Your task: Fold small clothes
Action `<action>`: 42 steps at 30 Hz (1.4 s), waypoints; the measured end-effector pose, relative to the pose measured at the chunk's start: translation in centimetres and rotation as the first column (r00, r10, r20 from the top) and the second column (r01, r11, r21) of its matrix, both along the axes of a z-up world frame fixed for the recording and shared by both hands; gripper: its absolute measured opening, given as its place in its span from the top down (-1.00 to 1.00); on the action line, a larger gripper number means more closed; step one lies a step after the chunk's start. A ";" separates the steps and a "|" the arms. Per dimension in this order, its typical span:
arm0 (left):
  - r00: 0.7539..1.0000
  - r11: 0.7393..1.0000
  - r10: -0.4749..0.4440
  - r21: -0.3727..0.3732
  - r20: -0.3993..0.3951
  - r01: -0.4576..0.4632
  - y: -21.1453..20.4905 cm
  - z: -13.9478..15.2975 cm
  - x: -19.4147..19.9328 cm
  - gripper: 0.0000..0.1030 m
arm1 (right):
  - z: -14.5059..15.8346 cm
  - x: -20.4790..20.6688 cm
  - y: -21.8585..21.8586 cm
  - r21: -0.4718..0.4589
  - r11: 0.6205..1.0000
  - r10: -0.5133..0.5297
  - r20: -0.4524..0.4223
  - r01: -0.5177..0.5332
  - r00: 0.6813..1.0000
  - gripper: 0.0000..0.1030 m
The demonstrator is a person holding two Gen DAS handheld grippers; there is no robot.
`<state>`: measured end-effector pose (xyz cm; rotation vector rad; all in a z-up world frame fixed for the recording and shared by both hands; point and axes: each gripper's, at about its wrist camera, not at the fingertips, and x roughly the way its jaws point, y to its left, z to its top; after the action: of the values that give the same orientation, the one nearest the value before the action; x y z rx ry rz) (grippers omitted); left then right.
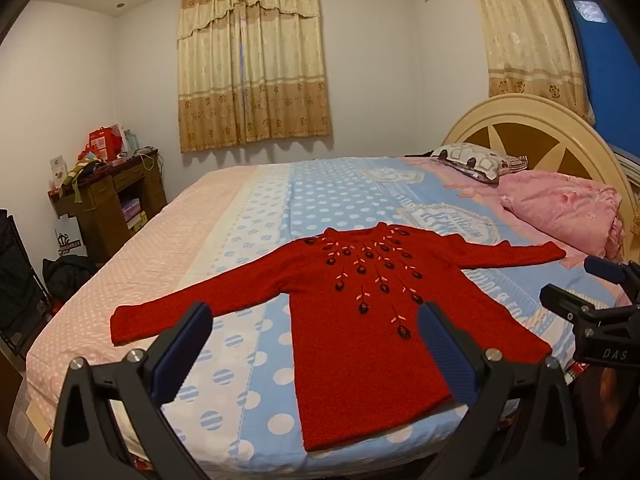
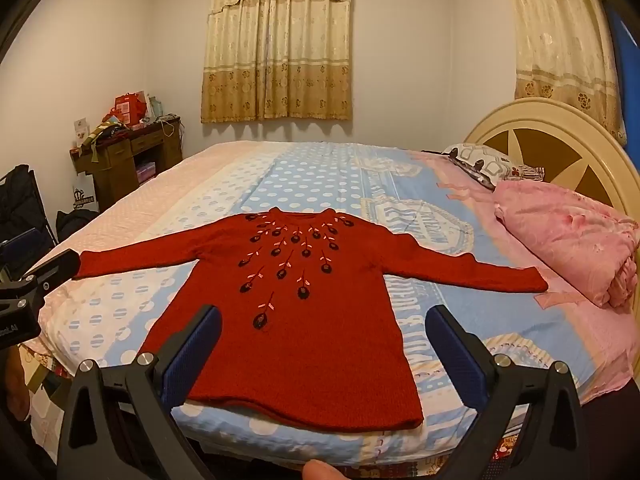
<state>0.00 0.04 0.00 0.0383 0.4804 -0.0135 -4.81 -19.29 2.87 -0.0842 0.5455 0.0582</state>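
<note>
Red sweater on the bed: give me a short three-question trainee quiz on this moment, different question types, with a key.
1. True or false: the red sweater lies flat on the bed with both sleeves spread out.
2. Multiple choice: the left gripper and right gripper are A) both open and holding nothing, B) both clamped on the hem, C) one open, one clamped on a sleeve.
3. Fill in: beside the headboard sits a folded ____ quilt.

Key: 1 true; 2 A; 3 pink.
</note>
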 end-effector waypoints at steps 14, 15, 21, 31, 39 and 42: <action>1.000 1.000 0.001 0.002 0.000 -0.001 0.0 0.0 0.0 -1.00 | -0.2 0.3 -0.1 0.002 1.000 -0.002 -0.010 0.002 1.000 -0.98; 1.000 1.000 0.001 0.002 0.000 -0.001 0.0 0.0 0.0 -1.00 | -0.2 0.3 -0.1 0.002 1.000 -0.001 -0.012 0.001 1.000 -0.98; 1.000 1.000 -0.002 0.003 0.000 0.002 0.2 -0.2 0.1 -1.00 | -0.3 0.3 0.2 0.000 1.000 0.002 -0.019 -0.002 1.000 -0.98; 1.000 1.000 -0.002 0.005 -0.002 0.002 0.2 -0.2 0.1 -1.00 | -0.3 0.3 0.3 0.002 1.000 0.005 -0.021 -0.005 1.000 -0.98; 1.000 1.000 -0.001 0.005 -0.002 0.001 0.4 -0.2 0.3 -1.00 | -0.4 0.2 0.3 0.001 1.000 0.004 -0.021 -0.004 1.000 -0.98; 1.000 1.000 -0.001 0.004 -0.003 0.001 0.4 -0.2 0.3 -1.00 | -0.4 0.2 0.3 0.001 1.000 0.004 -0.020 -0.004 1.000 -0.98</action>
<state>0.32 0.45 -0.21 0.0429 0.4829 -0.0138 -4.58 -19.02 2.50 -0.0835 0.5651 0.0632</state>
